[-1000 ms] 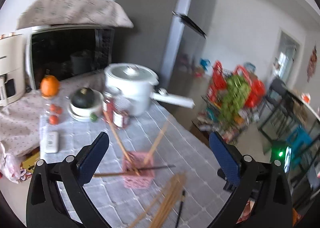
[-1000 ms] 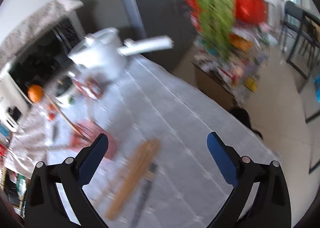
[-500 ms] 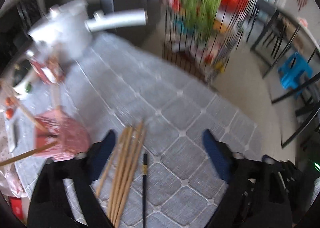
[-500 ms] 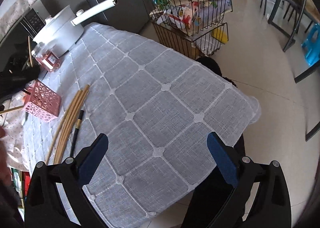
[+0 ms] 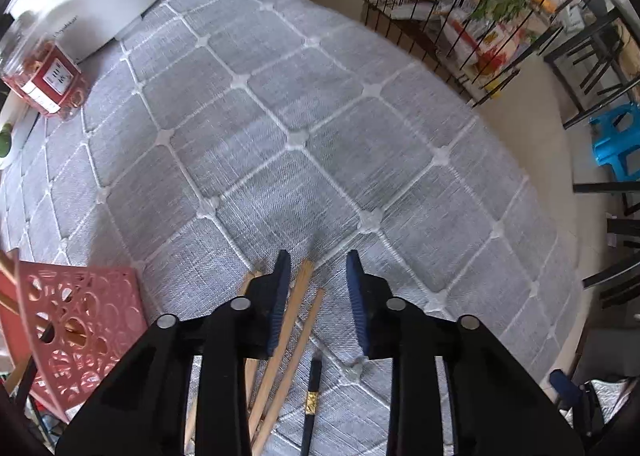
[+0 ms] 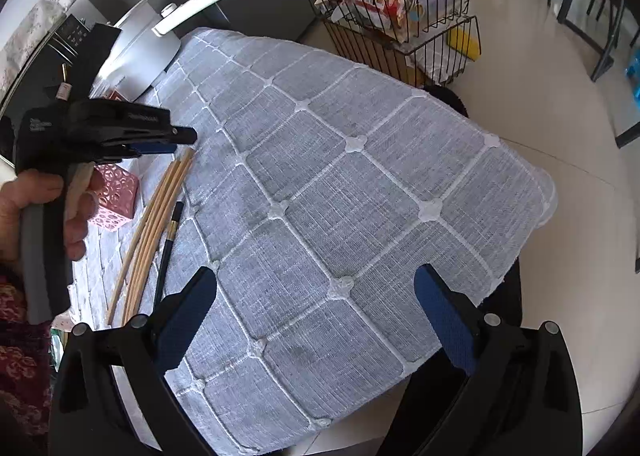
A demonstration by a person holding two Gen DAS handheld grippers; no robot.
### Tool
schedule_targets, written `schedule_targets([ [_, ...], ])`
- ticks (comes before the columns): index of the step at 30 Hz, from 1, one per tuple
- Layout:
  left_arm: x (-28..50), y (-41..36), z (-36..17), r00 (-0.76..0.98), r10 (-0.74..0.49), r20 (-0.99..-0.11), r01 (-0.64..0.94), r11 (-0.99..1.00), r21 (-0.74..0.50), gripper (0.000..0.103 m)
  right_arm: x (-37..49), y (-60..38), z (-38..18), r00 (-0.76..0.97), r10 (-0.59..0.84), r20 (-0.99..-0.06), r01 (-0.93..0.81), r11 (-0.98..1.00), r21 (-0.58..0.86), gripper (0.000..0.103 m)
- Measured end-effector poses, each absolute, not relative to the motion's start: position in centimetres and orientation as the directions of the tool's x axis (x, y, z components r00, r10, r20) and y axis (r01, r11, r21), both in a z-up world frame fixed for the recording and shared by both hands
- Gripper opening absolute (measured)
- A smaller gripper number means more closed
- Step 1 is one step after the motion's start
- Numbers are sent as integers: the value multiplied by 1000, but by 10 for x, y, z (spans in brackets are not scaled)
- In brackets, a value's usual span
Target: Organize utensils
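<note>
The left tongs (image 5: pixel 316 288) have swung down from above the tabletop (image 5: pixel 320 136) onto the chopsticks (image 5: pixel 296 312), jaws closing around two, not yet gripped; pink basket (image 5: pixel 80 320) just left; right tongs (image 6: pixel 316 320) gape empty.

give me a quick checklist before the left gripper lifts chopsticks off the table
1. Wooden chopsticks between the fingers of the left gripper: ok, two tips lie in the gap.
2. Grip made: not ok, the jaws are closing and the pads do not yet press.
3. Black chopstick left out of the grasp: ok, it lies lower, short of the pads.
4. Pink basket clear of the gripper: ok, it sits apart at the left.
5. Right gripper out of the way: ok, open over bare tablecloth.
6. Room in the basket: cannot tell.
</note>
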State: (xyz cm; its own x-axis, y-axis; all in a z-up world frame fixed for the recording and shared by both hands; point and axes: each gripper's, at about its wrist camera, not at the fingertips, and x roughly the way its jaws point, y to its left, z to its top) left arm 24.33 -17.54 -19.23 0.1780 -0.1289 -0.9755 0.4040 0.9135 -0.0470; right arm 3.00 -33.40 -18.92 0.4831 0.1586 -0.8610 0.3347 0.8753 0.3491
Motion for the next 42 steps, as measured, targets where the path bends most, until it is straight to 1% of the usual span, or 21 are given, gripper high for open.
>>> schedule_targets([
  [2,242,-175,-201,166,-105,-981,400,916,-31,21,32,-333,-188,484,155,-862,333,878,345,96],
  [3,242,-172,-204,172,-112,-979,395,918,-36,20,32,-333,-187,483,154,-862,333,878,344,96],
  [5,239,-166,-204,176,-128,-976,387,921,-51,12,33,-331,-187,479,152,-865,334,879,339,96],
  [10,215,-147,-198,188,-178,-966,367,925,-99,11,37,-325,-189,458,144,-877,342,882,323,96],
  [14,188,-129,-176,238,-248,-939,368,918,-149,11,46,-318,-196,423,148,-894,363,876,317,96],
  [17,162,-107,-145,294,-306,-906,380,906,-183,11,53,-314,-200,400,175,-900,385,859,338,96],
  [20,147,-93,-127,324,-355,-877,395,893,-215,11,63,-307,-204,380,200,-903,409,839,358,96],
  [24,126,-61,-108,371,-416,-830,383,883,-271,11,68,-287,-197,409,291,-865,362,819,446,96],
  [27,126,-45,-110,372,-461,-806,353,873,-337,11,66,-272,-191,421,264,-868,343,839,422,96],
  [30,126,-34,-117,344,-535,-772,335,838,-432,11,59,-260,-189,420,231,-877,305,875,377,96],
  [33,125,-29,-116,327,-573,-752,327,815,-479,11,53,-258,-188,422,221,-879,300,881,366,96],
  [37,114,-28,-101,363,-579,-730,360,810,-463,12,50,-261,-193,415,257,-873,314,860,402,96],
  [42,101,-25,-91,429,-551,-716,386,828,-406,12,48,-255,-193,412,263,-872,298,866,402,96],
])
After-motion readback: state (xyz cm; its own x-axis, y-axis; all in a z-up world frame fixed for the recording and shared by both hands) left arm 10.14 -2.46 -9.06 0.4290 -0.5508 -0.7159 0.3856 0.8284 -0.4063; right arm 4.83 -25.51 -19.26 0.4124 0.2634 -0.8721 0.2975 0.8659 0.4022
